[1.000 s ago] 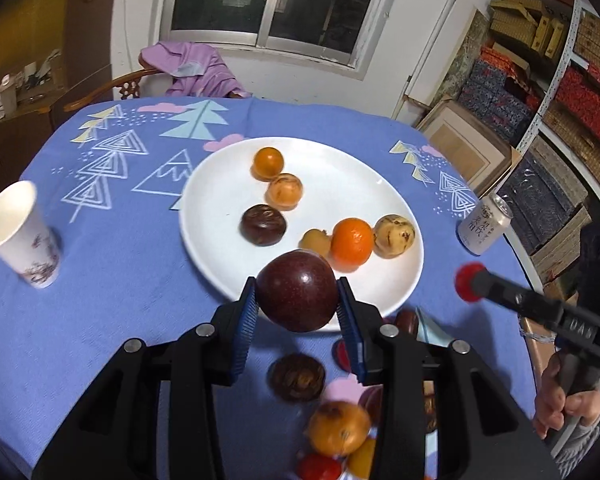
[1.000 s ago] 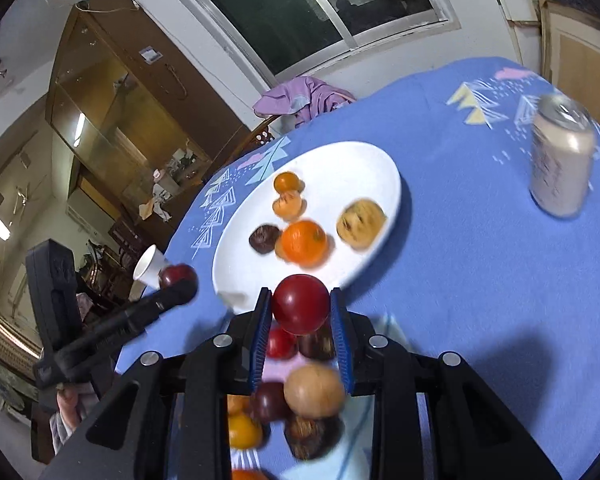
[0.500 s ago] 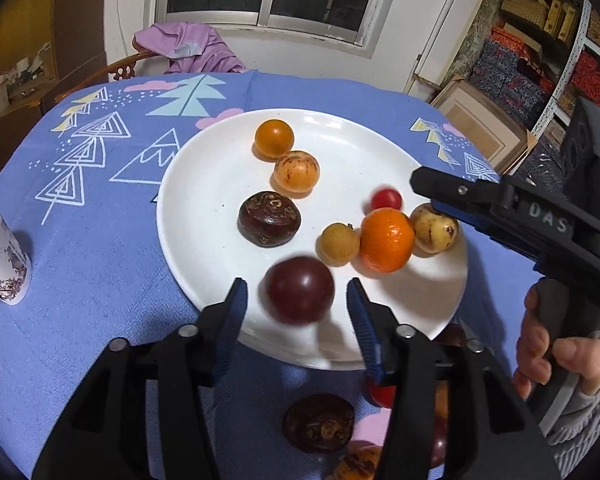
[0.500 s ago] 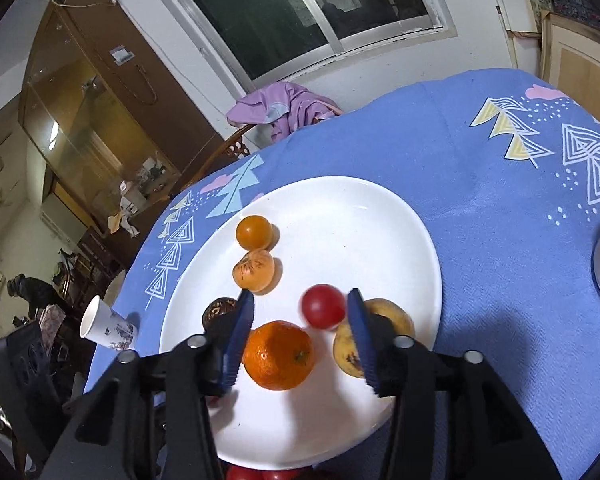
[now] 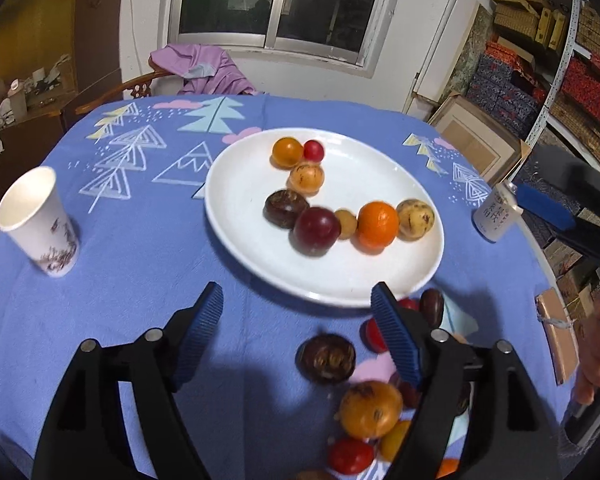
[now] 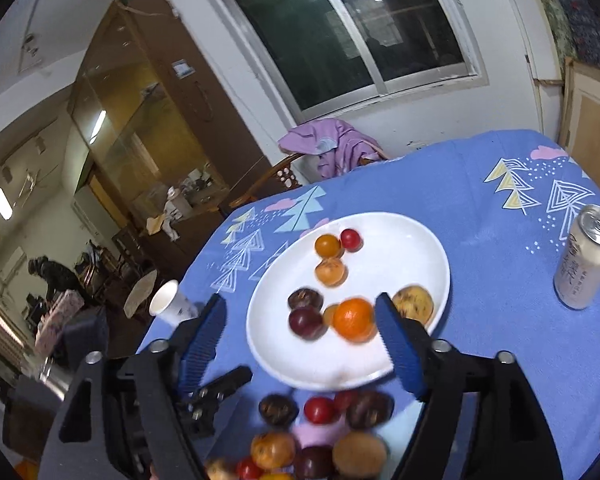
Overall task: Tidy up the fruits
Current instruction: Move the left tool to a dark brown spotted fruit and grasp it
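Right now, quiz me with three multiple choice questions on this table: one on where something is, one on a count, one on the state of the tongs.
1. Where does the small red fruit on the white plate lie?
A. beside the far orange-yellow fruit
B. against the drink can
C. inside the paper cup

2. How many fruits are on the plate?
A. five
B. eight
C. eleven

3. What do the left tongs hold?
A. the dark plum
B. the cup
C. nothing

Answers:
1 A, it touches that fruit at the plate's far side.
2 B, eight show in both views.
3 C, the jaws are opening with nothing gripped; the plum lies on the plate.
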A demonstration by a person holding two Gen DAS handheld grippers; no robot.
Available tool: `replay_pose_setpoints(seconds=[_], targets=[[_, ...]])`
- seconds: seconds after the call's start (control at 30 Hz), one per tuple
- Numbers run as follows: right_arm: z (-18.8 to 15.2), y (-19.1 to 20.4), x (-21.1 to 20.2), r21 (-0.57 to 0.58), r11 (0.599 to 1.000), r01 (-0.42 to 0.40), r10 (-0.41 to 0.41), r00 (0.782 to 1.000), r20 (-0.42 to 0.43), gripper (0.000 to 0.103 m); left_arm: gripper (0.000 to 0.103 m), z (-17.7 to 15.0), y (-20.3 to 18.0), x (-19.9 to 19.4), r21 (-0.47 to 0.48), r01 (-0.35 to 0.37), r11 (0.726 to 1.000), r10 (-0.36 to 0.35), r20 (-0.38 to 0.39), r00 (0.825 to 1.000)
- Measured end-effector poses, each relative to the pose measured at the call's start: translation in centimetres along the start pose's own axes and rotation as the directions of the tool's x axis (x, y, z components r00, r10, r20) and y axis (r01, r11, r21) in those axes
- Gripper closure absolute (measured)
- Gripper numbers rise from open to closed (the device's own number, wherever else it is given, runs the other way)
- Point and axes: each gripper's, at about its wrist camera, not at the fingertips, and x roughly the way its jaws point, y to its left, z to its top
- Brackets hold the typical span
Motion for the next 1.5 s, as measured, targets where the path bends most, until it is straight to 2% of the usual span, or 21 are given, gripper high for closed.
replay_pose_setpoints(seconds=[0.13,0.23,0.33,0.53,0.6,0.7,0.77,0.97,1.07,1.2,1.23,1.27,1.3,1.47,1.5], targets=[[-3.6,-1.4,-2.5,0.001,1.0,0.032,-0.032,0.999,-0.003,0.014,0.022,-2.1,-0.1,0.3,0.017,0.011,1.0,-0.01,-0.06,0.998],[-5.8,-4.0,-2.8,0.089,0.995,0.05,-0.046,0.998,-0.043,0.013,0.021,-2.6,-0.5,1.3,0.029,0.022,0.999,-0.019,-0.095,0.995],[-6.2,-6.3,-2.3,0.184,0.982,0.048,-0.034,0.997,-0.074,0.013,0.02,-2.5,-0.8,2.5,0.028,0.027,0.999,-0.023,-0.13,0.991],[-6.3,-7.1,-2.2,0.247,0.969,0.028,-0.009,0.997,-0.079,0.012,0.018,-2.6,-1.2,4.3,0.04,0.022,0.999,-0.013,-0.202,0.979],[-6.3,-7.1,-2.1,0.252,0.967,0.031,-0.011,0.997,-0.082,0.011,0.016,-2.6,-1.3,4.7,0.05,-0.002,0.999,0.013,-0.207,0.978],[-6.4,-7.2,-1.9,0.257,0.965,0.04,-0.017,0.996,-0.092,0.011,0.011,-2.3,-1.2,4.8,0.087,-0.099,0.991,0.113,-0.17,0.979],[-6.5,-7.4,-1.8,0.267,0.963,0.041,-0.016,0.995,-0.095,0.011,0.007,-2.3,-0.9,4.9,0.109,-0.122,0.986,0.138,-0.156,0.978],[-6.4,-8.1,-2.0,0.292,0.956,0.04,-0.016,0.996,-0.087,0.011,0.006,-1.9,2.2,3.8,0.069,-0.224,0.972,0.231,-0.133,0.964],[-6.3,-8.1,-2.0,0.292,0.956,0.033,-0.009,0.996,-0.083,0.011,0.007,-1.6,4.2,3.4,-0.008,-0.188,0.982,0.185,-0.147,0.972],[-6.3,-7.7,-2.1,0.273,0.962,0.019,0.004,0.996,-0.084,0.011,0.008,-1.5,3.9,2.6,-0.038,-0.104,0.994,0.099,-0.121,0.988],[-6.3,-7.6,-2.0,0.27,0.963,0.019,0.005,0.996,-0.086,0.011,0.008,-1.6,3.6,2.5,-0.036,-0.093,0.995,0.089,-0.112,0.99],[-6.3,-7.6,-2.0,0.27,0.963,0.019,0.005,0.996,-0.088,0.011,0.014,-1.6,3.2,2.4,-0.03,-0.09,0.995,0.086,-0.104,0.991],[-6.3,-7.6,-1.9,0.272,0.962,0.021,0.004,0.996,-0.091,0.011,0.022,-1.6,3.0,2.5,-0.026,-0.09,0.996,0.087,-0.101,0.991],[-6.4,-8.1,-1.6,0.295,0.955,0.032,-0.001,0.995,-0.104,0.011,0.05,-1.9,2.9,3.3,-0.061,-0.049,0.997,0.041,-0.128,0.991],[-6.4,-8.1,-1.6,0.297,0.954,0.031,0.0,0.994,-0.105,0.011,0.05,-2.0,2.8,3.3,-0.059,-0.045,0.997,0.037,-0.131,0.991]])
